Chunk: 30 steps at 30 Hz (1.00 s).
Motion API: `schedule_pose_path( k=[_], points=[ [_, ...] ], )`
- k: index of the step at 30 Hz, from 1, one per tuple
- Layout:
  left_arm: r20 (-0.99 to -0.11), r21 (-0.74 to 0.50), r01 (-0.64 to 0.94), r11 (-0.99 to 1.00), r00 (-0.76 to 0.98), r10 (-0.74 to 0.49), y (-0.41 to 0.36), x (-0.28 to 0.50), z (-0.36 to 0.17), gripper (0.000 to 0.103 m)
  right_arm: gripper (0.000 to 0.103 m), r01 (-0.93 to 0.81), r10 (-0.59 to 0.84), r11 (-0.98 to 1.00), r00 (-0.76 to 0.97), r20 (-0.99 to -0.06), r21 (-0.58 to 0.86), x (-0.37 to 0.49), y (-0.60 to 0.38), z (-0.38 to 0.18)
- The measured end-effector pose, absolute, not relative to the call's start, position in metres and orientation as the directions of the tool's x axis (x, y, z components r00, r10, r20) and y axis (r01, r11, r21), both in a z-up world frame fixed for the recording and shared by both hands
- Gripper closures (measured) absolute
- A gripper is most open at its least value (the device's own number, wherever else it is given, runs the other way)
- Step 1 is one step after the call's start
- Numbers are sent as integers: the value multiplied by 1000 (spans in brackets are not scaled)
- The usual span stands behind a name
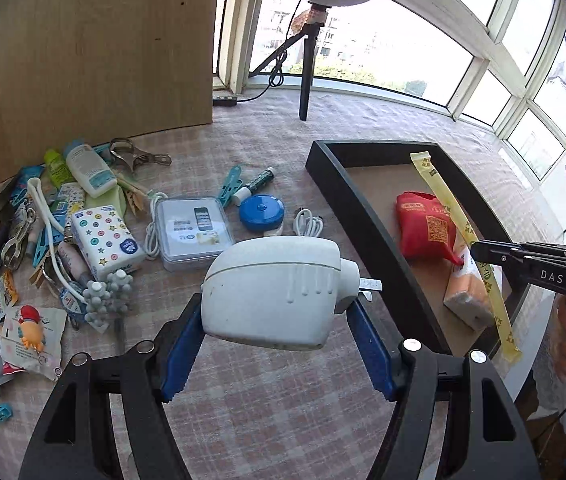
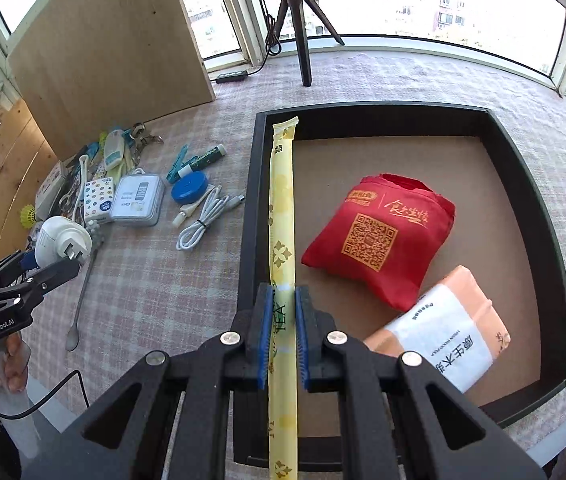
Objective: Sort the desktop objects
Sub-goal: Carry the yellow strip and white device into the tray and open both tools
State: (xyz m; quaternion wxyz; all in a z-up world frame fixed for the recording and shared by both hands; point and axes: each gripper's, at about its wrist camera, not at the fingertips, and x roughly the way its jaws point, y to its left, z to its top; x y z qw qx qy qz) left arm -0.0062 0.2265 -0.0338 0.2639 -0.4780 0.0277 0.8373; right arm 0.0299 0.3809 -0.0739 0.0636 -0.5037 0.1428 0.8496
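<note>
My left gripper (image 1: 277, 304) is shut on a white plug-in adapter (image 1: 275, 288), held up above the checked tablecloth; in the right wrist view the same gripper (image 2: 53, 258) and the adapter (image 2: 63, 236) show at the far left. My right gripper (image 2: 284, 320) is shut on a long yellow tea stick (image 2: 282, 200), which hangs over the left rim of the black tray (image 2: 251, 200). In the left wrist view the right gripper (image 1: 477, 249) pinches the tea stick (image 1: 443, 196) over the tray (image 1: 355, 208).
Inside the tray lie a red pouch (image 2: 383, 240) and an orange tissue pack (image 2: 443, 332). To its left lie a white cable (image 2: 203, 220), a blue tape measure (image 2: 189, 188), a clear box (image 2: 139, 200) and a heap of small items (image 1: 63, 220). Wooden board (image 2: 111, 40) and tripod (image 2: 303, 40) stand behind.
</note>
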Motion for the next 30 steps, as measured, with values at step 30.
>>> schedule_pose_path(
  k=[30],
  points=[
    [-803,-227,-635,-738,-306,511,380,19,-22,29,54,-456,168,-885,-492,-854,89,70,488,-54]
  ],
)
